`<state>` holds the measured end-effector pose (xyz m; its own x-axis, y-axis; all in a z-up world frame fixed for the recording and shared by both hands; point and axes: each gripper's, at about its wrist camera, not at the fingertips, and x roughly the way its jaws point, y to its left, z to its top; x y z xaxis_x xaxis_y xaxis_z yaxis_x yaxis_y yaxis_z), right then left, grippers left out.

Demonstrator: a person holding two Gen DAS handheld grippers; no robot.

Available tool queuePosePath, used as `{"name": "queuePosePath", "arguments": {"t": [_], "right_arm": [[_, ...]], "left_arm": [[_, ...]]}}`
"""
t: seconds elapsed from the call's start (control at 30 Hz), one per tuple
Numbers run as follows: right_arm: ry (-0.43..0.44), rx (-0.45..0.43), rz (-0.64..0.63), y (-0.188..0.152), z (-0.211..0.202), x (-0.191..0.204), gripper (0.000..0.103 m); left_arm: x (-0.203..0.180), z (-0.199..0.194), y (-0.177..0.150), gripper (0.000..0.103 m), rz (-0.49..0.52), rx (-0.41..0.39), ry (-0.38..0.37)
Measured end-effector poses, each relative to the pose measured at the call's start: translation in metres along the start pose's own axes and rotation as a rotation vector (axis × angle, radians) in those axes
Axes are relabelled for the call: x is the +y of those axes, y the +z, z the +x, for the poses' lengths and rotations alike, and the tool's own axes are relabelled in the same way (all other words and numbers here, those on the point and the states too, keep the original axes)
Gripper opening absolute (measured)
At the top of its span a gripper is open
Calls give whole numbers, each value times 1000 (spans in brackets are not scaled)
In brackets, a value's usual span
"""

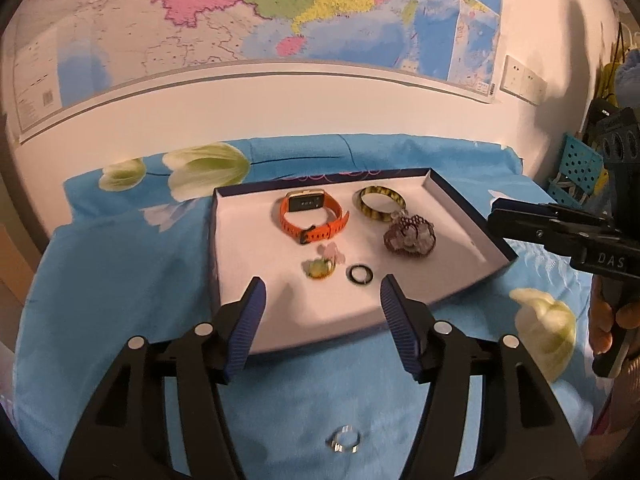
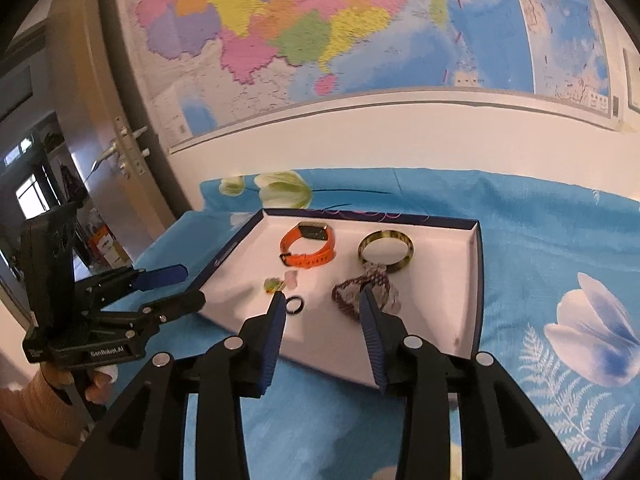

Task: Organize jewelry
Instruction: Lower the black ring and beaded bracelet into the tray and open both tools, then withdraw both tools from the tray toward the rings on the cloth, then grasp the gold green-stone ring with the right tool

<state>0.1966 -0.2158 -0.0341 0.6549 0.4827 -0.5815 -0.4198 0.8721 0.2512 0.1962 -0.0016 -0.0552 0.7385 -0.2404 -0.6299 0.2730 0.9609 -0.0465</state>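
Note:
A shallow white-lined tray (image 1: pixel 240 248) (image 2: pixel 460 312) lies on the blue floral cloth. In it are an orange watch (image 1: pixel 310 216) (image 2: pixel 308 246), a yellow-black bangle (image 1: pixel 379 203) (image 2: pixel 385 254), a dark beaded bracelet (image 1: pixel 409 236) (image 2: pixel 352 292), a black ring (image 1: pixel 359 274) (image 2: pixel 294 305) and a small green and pink piece (image 1: pixel 320 268) (image 2: pixel 276 285). A silver ring (image 1: pixel 343 439) lies on the cloth, in front of the tray. My left gripper (image 1: pixel 322 294) (image 2: pixel 180 284) hovers open and empty over the tray's near edge. My right gripper (image 2: pixel 322 304) (image 1: pixel 496 216) is also open, with nothing between its fingers.
A wall with a large coloured map (image 1: pixel 256 20) rises behind the cloth-covered surface. A door (image 2: pixel 80 120) stands at the left in the right wrist view. A blue perforated crate (image 1: pixel 576 168) and clutter sit at the right. A person's hand (image 1: pixel 608 320) holds the right gripper.

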Motion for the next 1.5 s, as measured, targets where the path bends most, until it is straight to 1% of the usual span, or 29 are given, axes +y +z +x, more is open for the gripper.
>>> {"name": "queuePosePath", "arguments": {"t": [0.2, 0.3, 0.4, 0.63, 0.83, 1.1, 1.33, 1.5], "right_arm": [[1, 32, -27, -26, -13, 11, 41], [1, 54, -19, -39, -16, 11, 43], [-9, 79, -20, -54, -19, 13, 44], [-13, 134, 14, -84, -24, 12, 45], [-9, 171, 17, -103, -25, 15, 45], [-11, 188, 6, -115, -26, 22, 45], [-16, 193, -25, -118, -24, 32, 45], [-52, 194, -48, -120, -21, 38, 43]], "left_arm": [[-1, -19, -24, 59, 17, 5, 8], [-4, -23, -35, 59, 22, 16, 15], [-8, -24, -46, 59, 23, 35, 6], [-14, -24, -62, 59, 17, 66, 3], [-20, -25, -71, 59, 21, 84, -1], [-22, -21, -82, 59, 3, 117, -10], [-22, -18, -82, 58, -11, 130, -7], [-22, -10, -82, 52, -18, 155, -3]]}}
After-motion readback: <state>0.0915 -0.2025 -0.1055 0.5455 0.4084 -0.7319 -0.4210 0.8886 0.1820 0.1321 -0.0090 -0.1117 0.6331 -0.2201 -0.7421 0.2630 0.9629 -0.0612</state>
